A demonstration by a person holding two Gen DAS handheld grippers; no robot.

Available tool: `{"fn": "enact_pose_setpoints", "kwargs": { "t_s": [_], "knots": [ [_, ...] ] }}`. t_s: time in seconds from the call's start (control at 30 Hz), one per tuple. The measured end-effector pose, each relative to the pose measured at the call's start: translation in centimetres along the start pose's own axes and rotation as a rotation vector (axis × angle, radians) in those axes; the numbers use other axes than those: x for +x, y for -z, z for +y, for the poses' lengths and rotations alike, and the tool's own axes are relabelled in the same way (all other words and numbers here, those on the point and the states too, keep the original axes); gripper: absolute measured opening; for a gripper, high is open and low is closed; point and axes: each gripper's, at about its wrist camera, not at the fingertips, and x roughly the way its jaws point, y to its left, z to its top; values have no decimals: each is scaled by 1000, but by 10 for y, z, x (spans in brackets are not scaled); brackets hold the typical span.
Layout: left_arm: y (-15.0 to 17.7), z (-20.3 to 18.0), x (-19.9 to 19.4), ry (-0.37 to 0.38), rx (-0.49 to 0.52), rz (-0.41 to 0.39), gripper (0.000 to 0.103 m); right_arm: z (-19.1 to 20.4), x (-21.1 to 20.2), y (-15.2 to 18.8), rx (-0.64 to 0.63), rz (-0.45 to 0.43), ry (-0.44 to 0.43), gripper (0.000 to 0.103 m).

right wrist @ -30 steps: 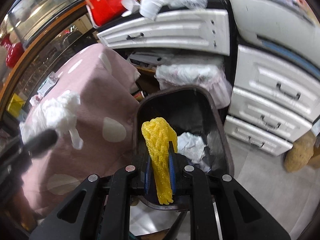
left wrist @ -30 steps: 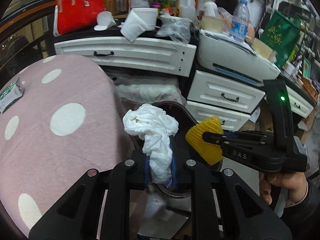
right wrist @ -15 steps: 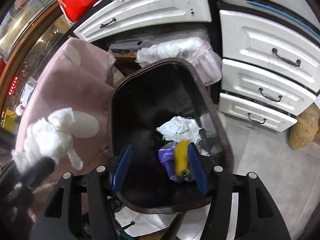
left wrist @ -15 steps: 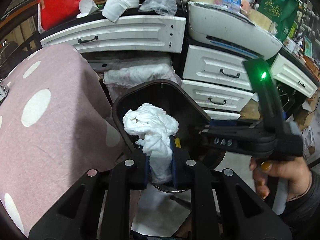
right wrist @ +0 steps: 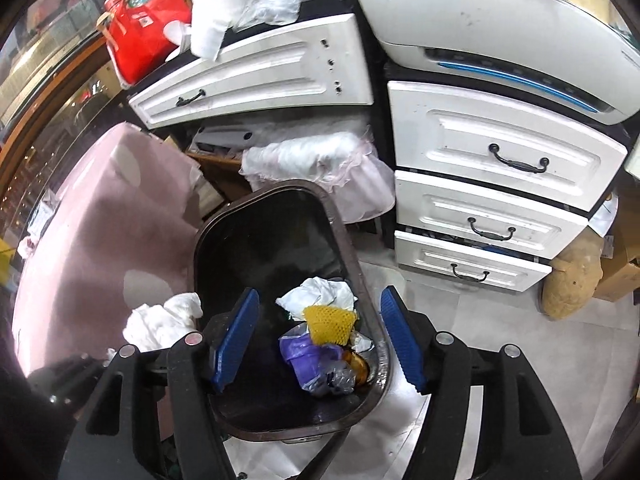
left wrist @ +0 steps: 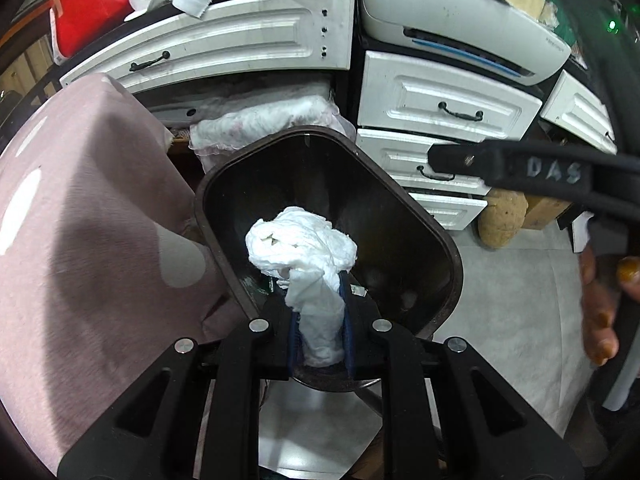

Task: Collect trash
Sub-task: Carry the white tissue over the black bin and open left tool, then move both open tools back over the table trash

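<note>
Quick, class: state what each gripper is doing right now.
Left gripper: shut on the white tissue wad.
Right gripper: open, jaws just opened, nothing between them.

Bin (right wrist: 376, 364): dark brown rim, black inside. Foam net (right wrist: 329, 324) in the bin: yellow, mesh pattern. Bag (right wrist: 298, 354) beside the net: purple. Crumpled paper (right wrist: 320, 294) behind them: white. Tissue wad (left wrist: 306, 256): white, creased. Left gripper (left wrist: 319, 328): black, pads blue. Right gripper (right wrist: 320, 340): black, ribbed blue pads (right wrist: 236, 336). Cloth (left wrist: 80, 208): dusty pink with large white dots. Drawers (right wrist: 496, 152): white fronts, dark handles. Carrier bag (left wrist: 90, 0) on top: red. Floor (left wrist: 512, 304): pale grey.
</note>
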Motion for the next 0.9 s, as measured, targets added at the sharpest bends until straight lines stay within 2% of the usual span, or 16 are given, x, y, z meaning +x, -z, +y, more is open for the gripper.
{"fn": "enact_pose_setpoints", "kwargs": {
  "t_s": [0.37,0.4,0.47,0.53,0.57,0.73,0.9],
  "knots": [
    [1,-11,23,-1,40,41,20,-4,-1,-1,19,-1,-2,65],
    [2,-12,25,0,44,47,23,-6,-2,-1,23,-3,-1,66],
    [2,-13,28,3,50,51,39,-8,-3,-1,30,-8,1,68],
    [3,-14,27,6,56,33,73,-10,-3,-2,36,-10,3,70],
    [4,-15,26,3,59,16,78,-11,-4,-2,40,-13,5,71],
    [5,-20,23,12,93,2,84,-15,-3,-2,54,-12,7,72],
    [9,-23,19,24,108,-5,86,-15,-3,-2,54,-11,8,73]
  ]
}}
